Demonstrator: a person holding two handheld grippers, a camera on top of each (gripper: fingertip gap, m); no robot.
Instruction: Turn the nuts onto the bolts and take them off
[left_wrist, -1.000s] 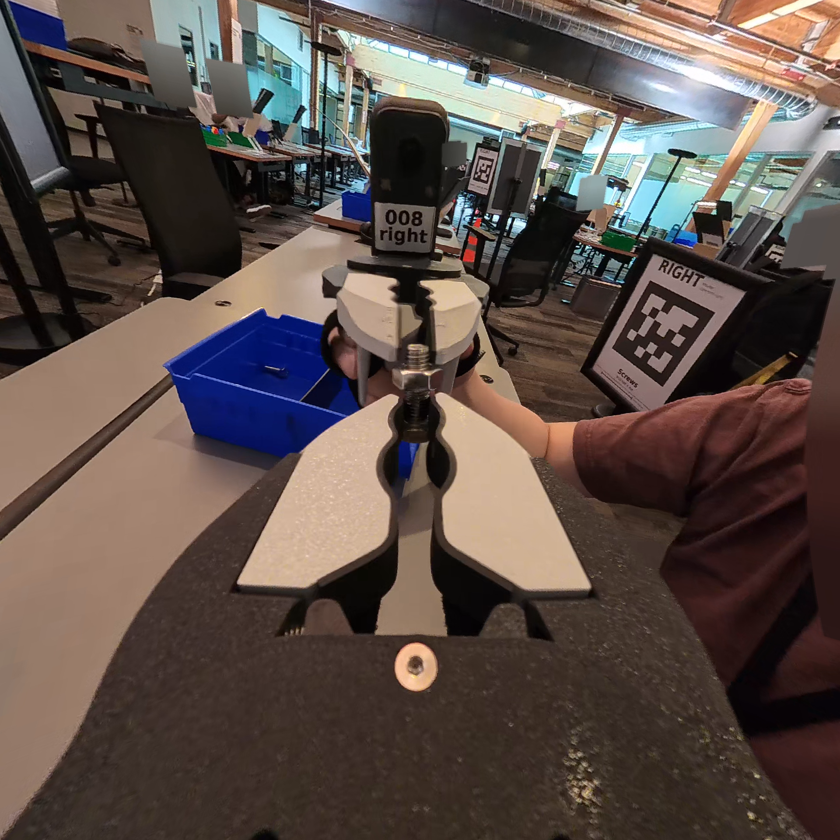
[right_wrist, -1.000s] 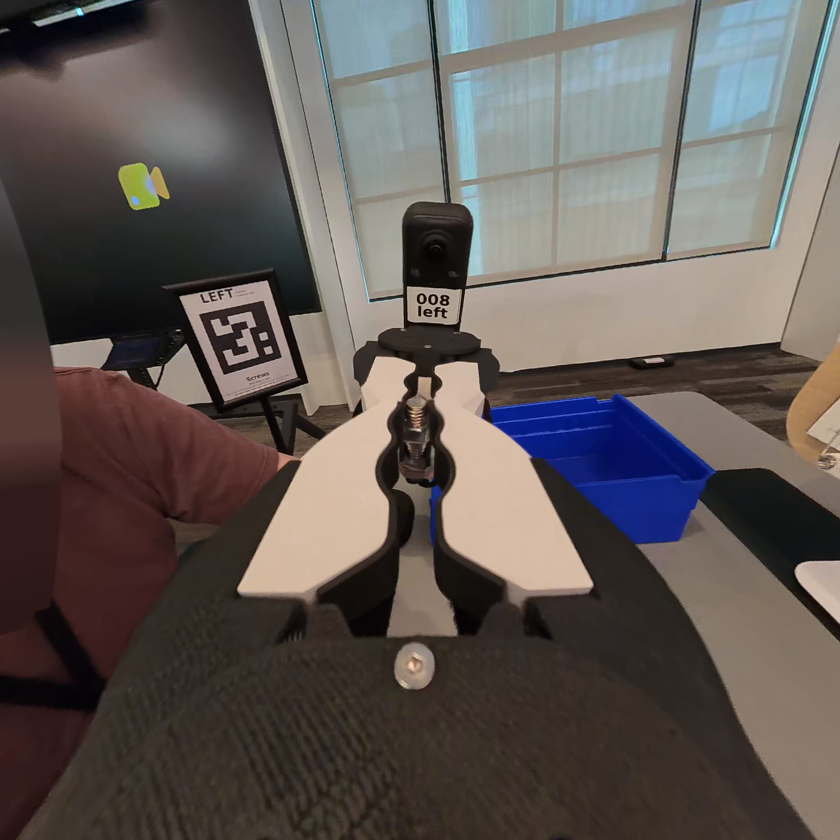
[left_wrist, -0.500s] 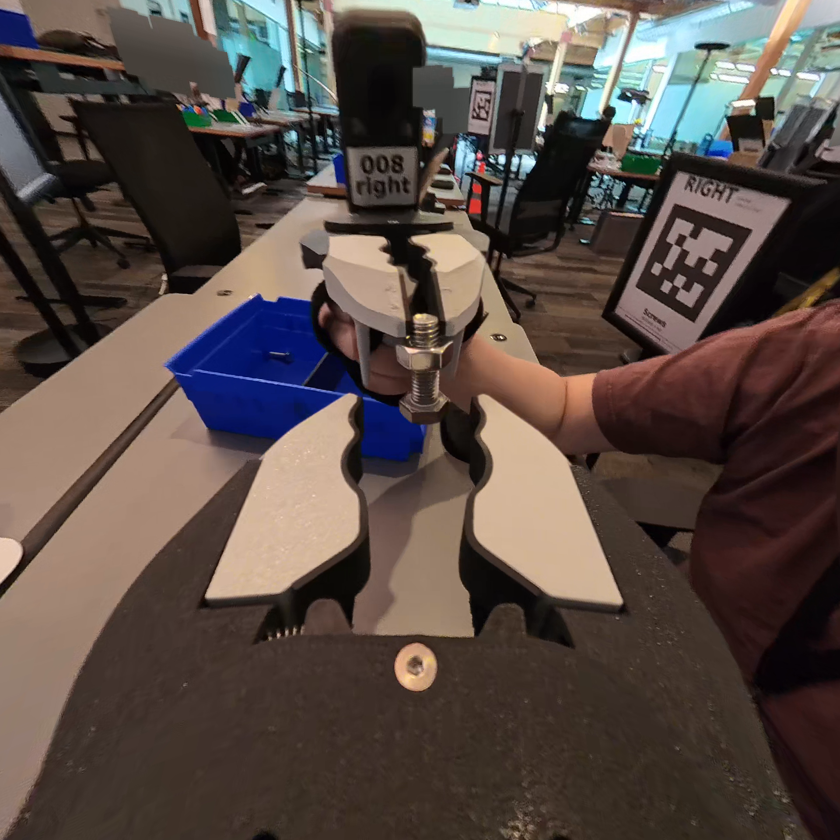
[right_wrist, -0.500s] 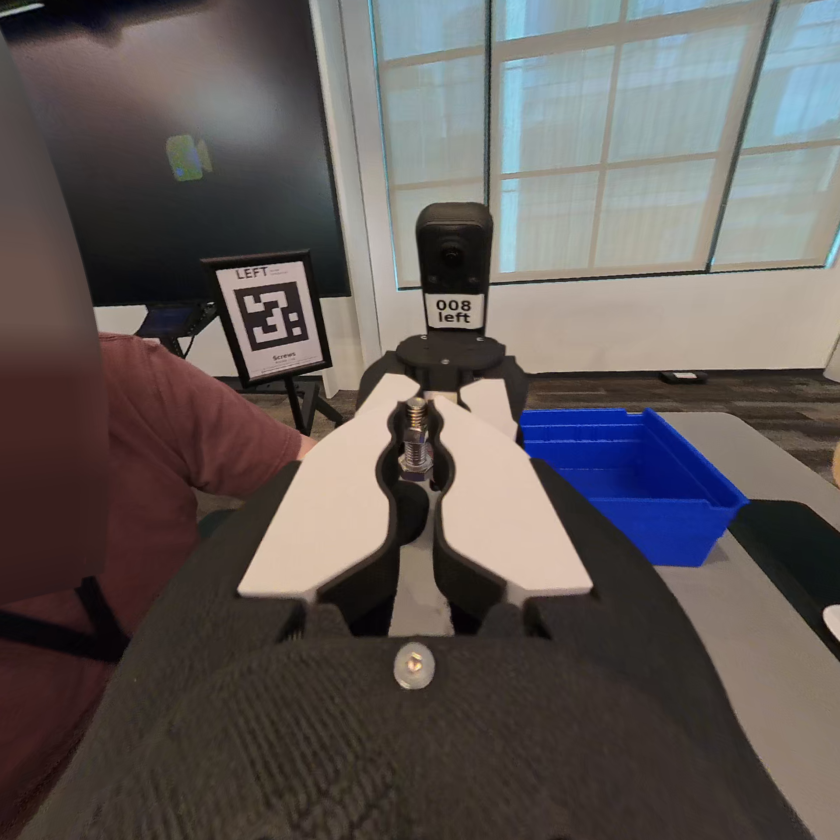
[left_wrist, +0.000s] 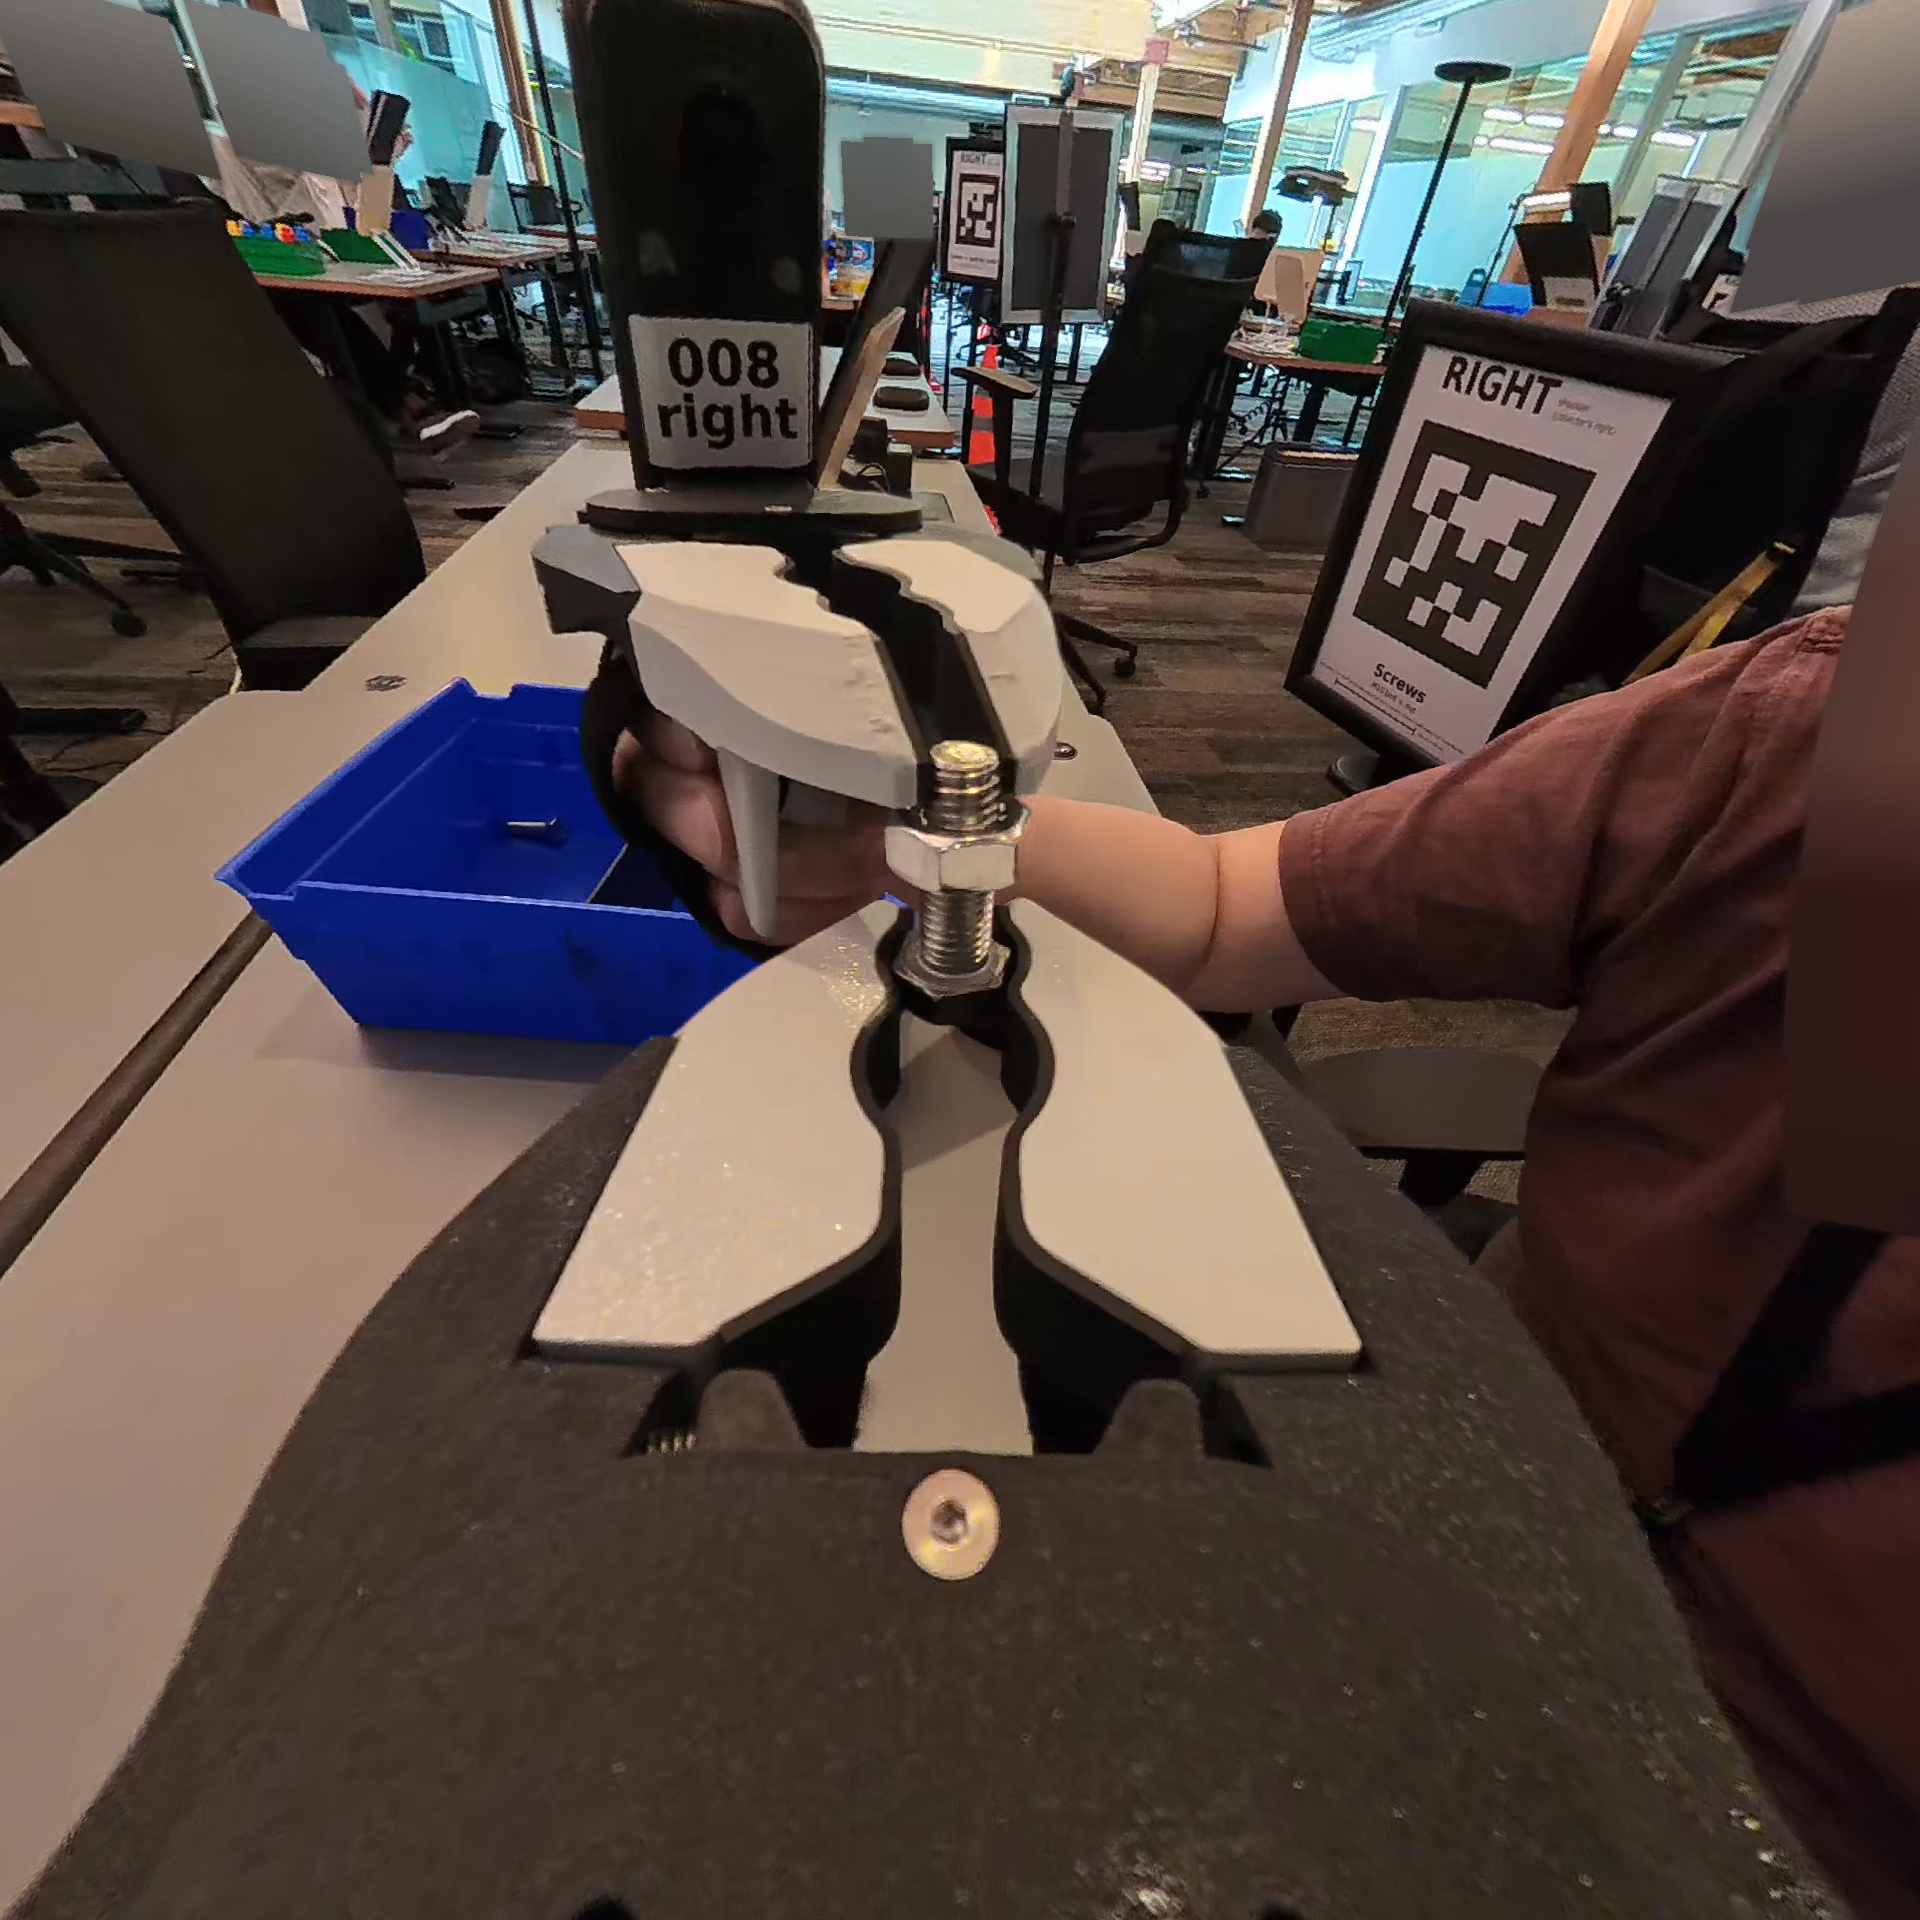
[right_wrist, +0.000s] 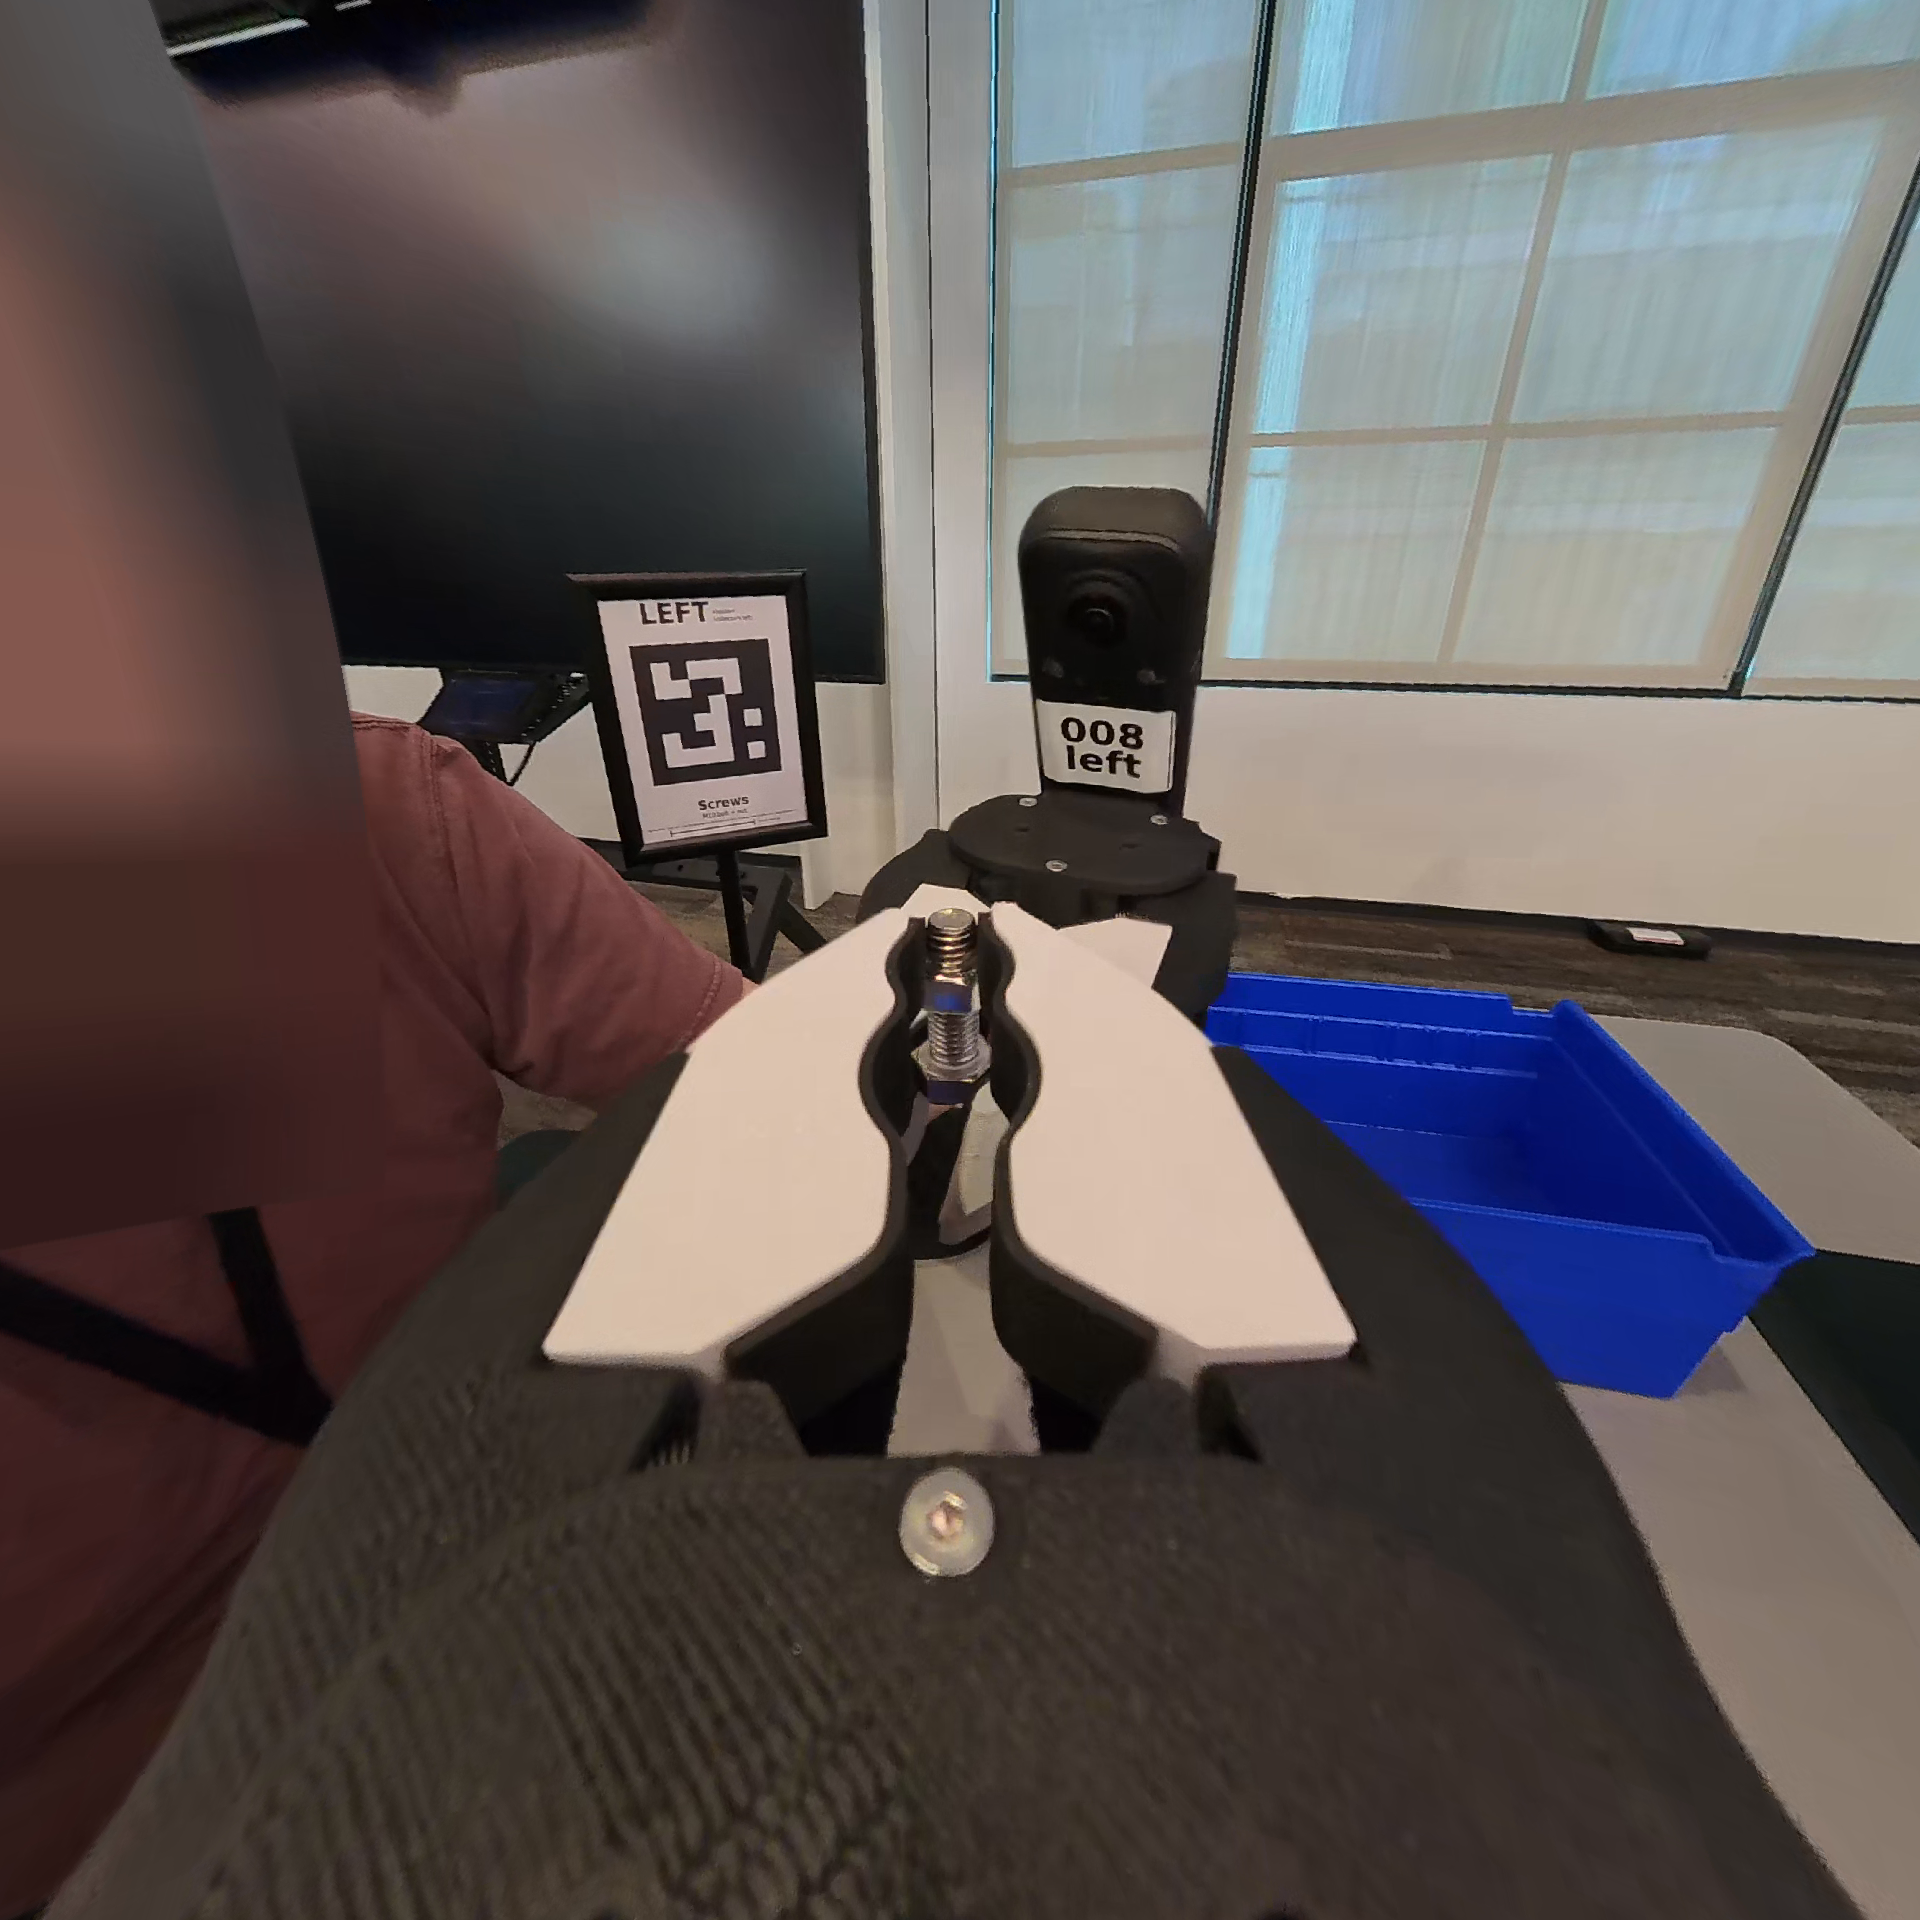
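A steel bolt (left_wrist: 951, 914) stands upright in the air between my two grippers, with a hex nut (left_wrist: 956, 857) partway down its thread. My left gripper (left_wrist: 951, 940) is shut on the bolt's head at the lower end. My right gripper (left_wrist: 935, 769) comes from the opposite side, held by a hand, and is shut on the nut. In the right wrist view the nut (right_wrist: 951, 987) sits in the narrow part between the right gripper's fingers (right_wrist: 951, 935), with the bolt (right_wrist: 948, 1039) running down to its head below.
A blue bin (left_wrist: 457, 904) stands on the grey table (left_wrist: 156, 1143) to the left, with a small bolt (left_wrist: 535, 828) inside; it also shows in the right wrist view (right_wrist: 1558, 1143). Framed marker signs (left_wrist: 1475, 540) (right_wrist: 712, 717) stand off the table. A person's sleeve (left_wrist: 1507, 883) is at the right. My right fingertips sit around 5 cm from my left ones.
My left gripper let go of the bolt head and opened half a second ago, and has now shut on it again. My right gripper kept its hold throughout.
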